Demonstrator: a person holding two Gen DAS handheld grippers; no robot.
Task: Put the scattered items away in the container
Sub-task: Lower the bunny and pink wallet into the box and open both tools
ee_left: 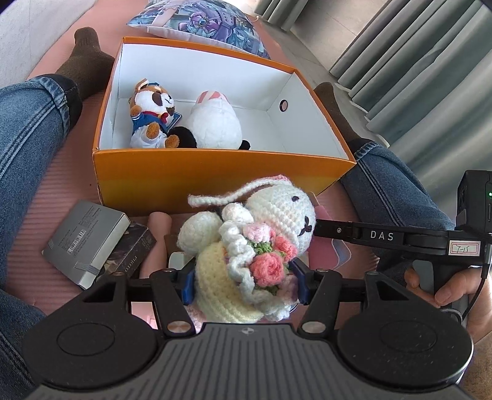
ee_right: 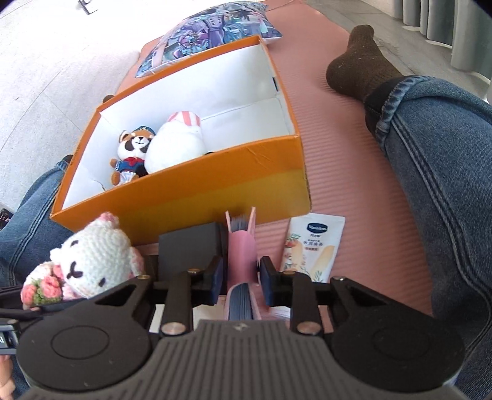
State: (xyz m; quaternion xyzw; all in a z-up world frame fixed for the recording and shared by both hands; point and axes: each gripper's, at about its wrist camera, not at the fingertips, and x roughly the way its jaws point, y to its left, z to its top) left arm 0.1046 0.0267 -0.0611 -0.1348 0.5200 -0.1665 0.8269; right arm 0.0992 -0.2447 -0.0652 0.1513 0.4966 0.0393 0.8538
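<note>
An orange box point(ee_left: 215, 175) point(ee_right: 184, 197) with white inside stands on the pink mat; a red panda plush point(ee_left: 153, 120) point(ee_right: 135, 154) and a white plush point(ee_left: 215, 123) point(ee_right: 175, 147) lie in it. My left gripper point(ee_left: 246, 286) is shut on a crocheted white bunny point(ee_left: 270, 215) point(ee_right: 95, 261) with a flower bouquet, held in front of the box's near wall. My right gripper point(ee_right: 241, 278) is closed on a pink notebook point(ee_right: 243, 255) standing on edge between its pads, just before the box. Its black body point(ee_left: 381, 235) shows at the right in the left wrist view.
A grey box point(ee_left: 86, 243) and a dark photo box point(ee_left: 129, 252) lie left of the bunny. A Vaseline sachet point(ee_right: 310, 246) and a black block point(ee_right: 190, 246) lie by the notebook. Legs in jeans point(ee_right: 430, 154) flank the box. A printed pillow point(ee_left: 203, 21) sits behind it.
</note>
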